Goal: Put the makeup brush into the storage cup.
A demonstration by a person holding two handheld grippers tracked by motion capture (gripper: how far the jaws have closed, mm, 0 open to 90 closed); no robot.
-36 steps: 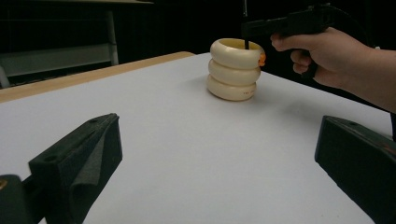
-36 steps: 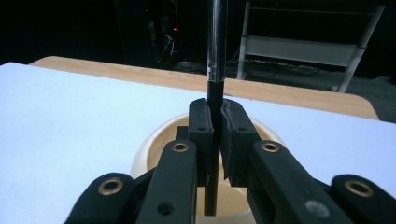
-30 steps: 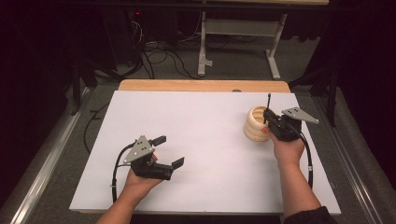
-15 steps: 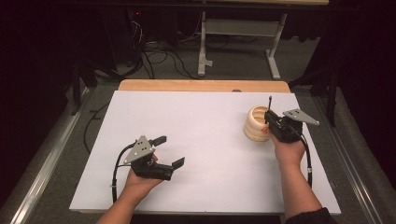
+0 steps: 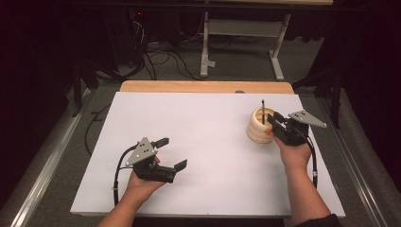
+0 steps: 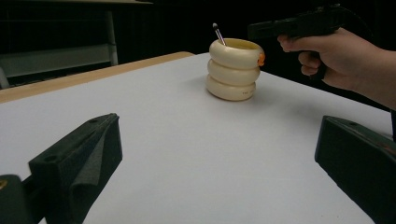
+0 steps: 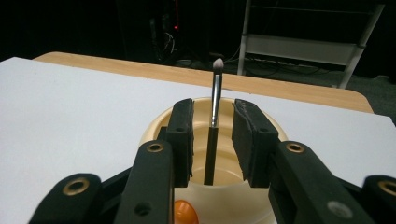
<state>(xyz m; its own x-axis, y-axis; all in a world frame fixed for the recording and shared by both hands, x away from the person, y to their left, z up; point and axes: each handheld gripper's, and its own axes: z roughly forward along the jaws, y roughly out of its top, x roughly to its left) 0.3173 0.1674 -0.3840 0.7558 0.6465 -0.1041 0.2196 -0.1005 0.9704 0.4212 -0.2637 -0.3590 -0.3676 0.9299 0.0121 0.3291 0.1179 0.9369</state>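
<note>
One cream holder [image 5: 261, 126], shaped as three stacked rings, stands upright on the right part of the surface [image 5: 203, 142]; it also appears in the left gripper view [image 6: 233, 70]. One brush [image 7: 214, 126], with a dark handle, metal ferrule and pale tip, stands inside the holder, its tip rising above the rim [image 5: 263, 108]. One small orange piece [image 6: 261, 58] sits against the holder's top ring on the side facing the right hand.

Two tools are present, one per hand. The right tool [image 7: 212, 135] hovers over the holder's mouth; its jaws have just been opening and now stand released on either side of the brush handle, a gap visible between each pad and the handle. In the high view this tool [image 5: 273, 124] sits just beside the holder's right side. The left tool [image 5: 171, 153] rests low over the near-left part of the surface, well apart from the holder, with its jaws spread wide and nothing between them.

The surface is one white sheet covering a wooden top [image 5: 203, 86], whose bare edge shows along the far side. Beyond it the room is dark, with grey carpet, loose cables [image 5: 161, 59] on the floor and one pale metal frame [image 5: 241, 42].
</note>
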